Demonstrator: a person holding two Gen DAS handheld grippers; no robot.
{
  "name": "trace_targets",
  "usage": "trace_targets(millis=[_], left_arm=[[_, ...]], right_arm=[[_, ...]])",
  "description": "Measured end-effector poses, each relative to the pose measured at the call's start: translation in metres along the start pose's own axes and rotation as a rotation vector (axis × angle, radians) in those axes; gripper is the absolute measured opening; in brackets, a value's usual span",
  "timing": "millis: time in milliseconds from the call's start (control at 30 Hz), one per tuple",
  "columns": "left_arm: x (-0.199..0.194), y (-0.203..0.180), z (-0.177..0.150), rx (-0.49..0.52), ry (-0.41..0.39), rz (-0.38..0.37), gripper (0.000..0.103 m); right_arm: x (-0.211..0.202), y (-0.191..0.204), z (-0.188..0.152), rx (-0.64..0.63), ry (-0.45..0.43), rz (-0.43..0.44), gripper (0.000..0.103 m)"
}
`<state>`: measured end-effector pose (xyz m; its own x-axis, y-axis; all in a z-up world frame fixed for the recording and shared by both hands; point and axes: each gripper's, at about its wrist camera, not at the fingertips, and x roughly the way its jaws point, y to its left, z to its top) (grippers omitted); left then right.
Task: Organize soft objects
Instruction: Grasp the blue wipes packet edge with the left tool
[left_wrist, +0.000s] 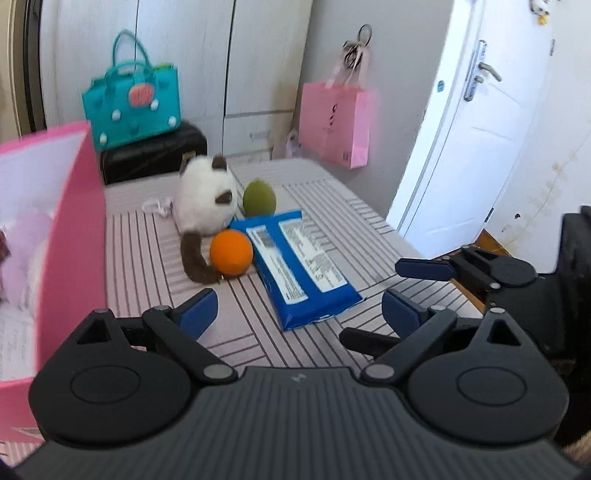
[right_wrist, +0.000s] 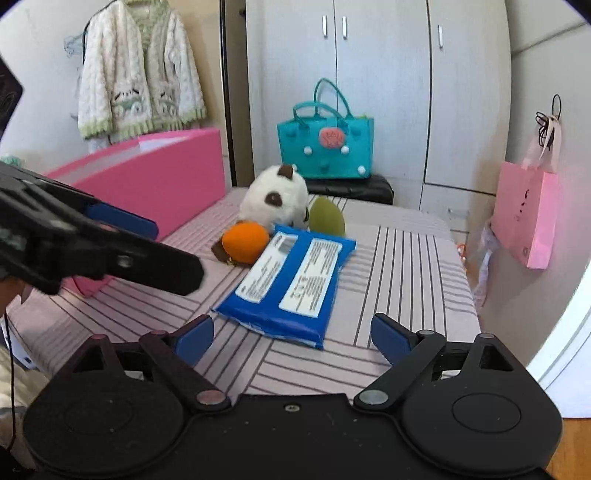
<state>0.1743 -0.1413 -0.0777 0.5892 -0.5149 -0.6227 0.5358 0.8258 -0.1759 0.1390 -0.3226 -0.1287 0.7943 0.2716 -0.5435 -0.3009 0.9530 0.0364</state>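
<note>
On the striped pink tabletop (left_wrist: 147, 258) lies a blue wipes packet (left_wrist: 295, 262) (right_wrist: 291, 280). Behind it sit an orange ball (left_wrist: 231, 251) (right_wrist: 245, 242), a green ball (left_wrist: 258, 197) (right_wrist: 327, 218) and a white-and-brown plush cat (left_wrist: 205, 195) (right_wrist: 273, 197). An open pink box (left_wrist: 74, 221) (right_wrist: 155, 173) stands at the left with a pale lilac soft thing (left_wrist: 26, 251) inside. My left gripper (left_wrist: 299, 314) is open just short of the packet's near end. My right gripper (right_wrist: 291, 336) is open too, the packet lying ahead of its fingers. Neither touches anything.
A teal handbag (left_wrist: 131, 99) (right_wrist: 325, 147) rests on a black case (left_wrist: 155, 155) behind the table. A pink paper bag (left_wrist: 336, 122) (right_wrist: 524, 214) hangs on the wall at the right, beside a white door (left_wrist: 461, 129). A knitted cardigan (right_wrist: 136, 70) hangs at the back left.
</note>
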Motion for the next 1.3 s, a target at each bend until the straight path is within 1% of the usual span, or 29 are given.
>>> trace_targets(millis=[100,167,233,300,333,433,467,533,700,800,833,867,900,967,1033,1100,1167,1233,1300], left_arm=[[0.01,0.003,-0.001,-0.02,0.013,-0.017,0.094],[0.014,0.001,-0.001,-0.015,-0.003,-0.015,0.093],[0.019,0.0,0.0,-0.033,-0.019,-0.016,0.093],[0.025,0.0,0.001,-0.063,-0.016,-0.035,0.088],[0.027,0.001,0.001,-0.079,-0.016,-0.038,0.081],[0.036,0.003,0.002,-0.101,-0.015,-0.023,0.08],[0.038,0.004,0.001,-0.103,-0.021,-0.017,0.075],[0.043,0.006,0.001,-0.108,-0.018,-0.009,0.071],[0.053,0.011,0.0,-0.149,0.007,-0.022,0.069],[0.059,0.011,-0.003,-0.158,0.026,-0.029,0.068],[0.061,0.012,-0.004,-0.179,0.044,-0.051,0.063],[0.062,0.012,-0.005,-0.195,0.054,-0.077,0.062],[0.061,0.011,-0.006,-0.2,0.054,-0.085,0.06],[0.058,0.007,-0.008,-0.186,0.06,-0.081,0.054],[0.056,0.006,-0.01,-0.19,0.075,-0.114,0.054],[0.052,0.005,-0.013,-0.198,0.093,-0.143,0.05],[0.048,0.002,-0.015,-0.193,0.109,-0.158,0.043],[0.049,-0.003,-0.016,-0.159,0.124,-0.136,0.038],[0.051,-0.004,-0.015,-0.146,0.122,-0.113,0.037]], right_arm=[[0.004,0.0,-0.001,-0.008,0.016,0.016,0.094],[0.01,0.002,-0.001,-0.015,0.021,0.005,0.094],[0.015,0.001,-0.001,-0.014,0.029,0.01,0.094],[0.02,0.002,0.001,-0.009,0.034,0.019,0.094],[0.022,0.002,0.002,-0.009,0.036,0.024,0.094],[0.03,0.004,0.004,-0.03,0.049,0.038,0.094],[0.033,0.004,0.006,-0.04,0.058,0.042,0.094],[0.037,0.003,0.008,-0.045,0.065,0.042,0.094],[0.048,-0.002,0.007,-0.01,0.075,0.057,0.094],[0.043,0.002,0.005,-0.021,0.061,0.069,0.094],[0.039,0.003,0.003,-0.021,0.05,0.083,0.094],[0.035,0.004,0.001,-0.021,0.044,0.102,0.094],[0.032,0.005,-0.001,-0.022,0.045,0.112,0.094],[0.025,0.009,-0.004,-0.039,0.046,0.103,0.094],[0.02,0.009,-0.006,-0.037,0.054,0.104,0.095],[0.014,0.007,-0.007,-0.031,0.062,0.109,0.095],[0.009,0.004,-0.009,-0.019,0.068,0.111,0.095],[0.008,0.002,-0.008,-0.001,0.068,0.098,0.095],[0.01,0.003,-0.007,-0.016,0.064,0.086,0.095]])
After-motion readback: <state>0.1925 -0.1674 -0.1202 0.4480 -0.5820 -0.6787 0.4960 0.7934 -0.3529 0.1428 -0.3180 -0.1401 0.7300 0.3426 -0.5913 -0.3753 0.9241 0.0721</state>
